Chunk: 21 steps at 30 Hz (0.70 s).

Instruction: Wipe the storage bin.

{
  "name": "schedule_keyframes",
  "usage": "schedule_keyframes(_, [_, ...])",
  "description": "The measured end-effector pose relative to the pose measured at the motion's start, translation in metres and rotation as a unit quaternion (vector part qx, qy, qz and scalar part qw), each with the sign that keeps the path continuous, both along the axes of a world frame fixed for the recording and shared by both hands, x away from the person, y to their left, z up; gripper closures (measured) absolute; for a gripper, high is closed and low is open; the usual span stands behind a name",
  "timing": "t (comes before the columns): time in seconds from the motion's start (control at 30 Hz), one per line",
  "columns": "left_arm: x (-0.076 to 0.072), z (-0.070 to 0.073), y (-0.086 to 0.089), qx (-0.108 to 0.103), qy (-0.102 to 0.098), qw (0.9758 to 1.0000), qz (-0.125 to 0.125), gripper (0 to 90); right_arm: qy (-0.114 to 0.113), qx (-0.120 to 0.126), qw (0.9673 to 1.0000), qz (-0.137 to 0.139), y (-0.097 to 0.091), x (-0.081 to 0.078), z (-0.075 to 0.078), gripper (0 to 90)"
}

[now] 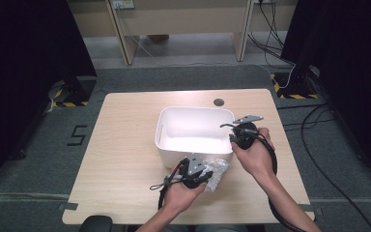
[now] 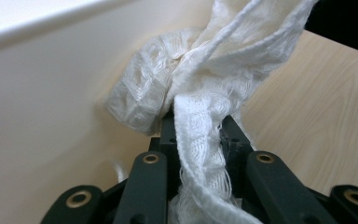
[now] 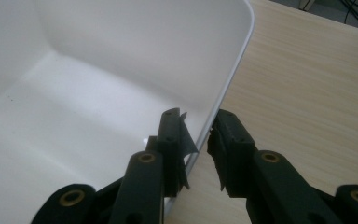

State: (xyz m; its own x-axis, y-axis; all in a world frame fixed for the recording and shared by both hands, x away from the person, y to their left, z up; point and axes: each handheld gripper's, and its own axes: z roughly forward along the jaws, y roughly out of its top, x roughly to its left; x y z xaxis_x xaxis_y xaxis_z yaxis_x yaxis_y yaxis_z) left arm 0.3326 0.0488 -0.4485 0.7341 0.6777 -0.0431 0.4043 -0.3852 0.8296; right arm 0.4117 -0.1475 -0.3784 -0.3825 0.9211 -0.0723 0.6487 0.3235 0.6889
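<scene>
The light wooden worktop (image 1: 125,159) carries a white plastic bin (image 1: 174,126) near its middle, toward the right edge, and the bin appears empty. The bin's right wall is straddled by the right gripper (image 3: 200,140), one jaw inside and one outside; whether the rim is actually pinched cannot be told. Should that hold be loose, the bin is likely to be pushed across the worktop when the cloth is brought over its wall. A crumpled white mesh cloth (image 2: 200,93) is clenched in the left gripper (image 1: 204,171), just outside the bin's near wall, toward the near edge. Loose folds hang free, so they could be snagged on the rim, or dragged out of the narrow bite.
</scene>
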Motion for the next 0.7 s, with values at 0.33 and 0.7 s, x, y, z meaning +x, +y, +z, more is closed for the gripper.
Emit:
schedule_keyframes(0.33, [-0.001,0.011,0.0,-0.006,-0.013,0.9999,-0.003,75.5,0.0,0.0,1.0,0.0,0.0,0.0,0.0,73.7])
schedule_keyframes(0.7, [-0.002,0.015,-0.007,-0.01,-0.019,0.9997,-0.008,75.5,-0.001,0.0,1.0,0.001,0.0,0.0,0.0,73.8])
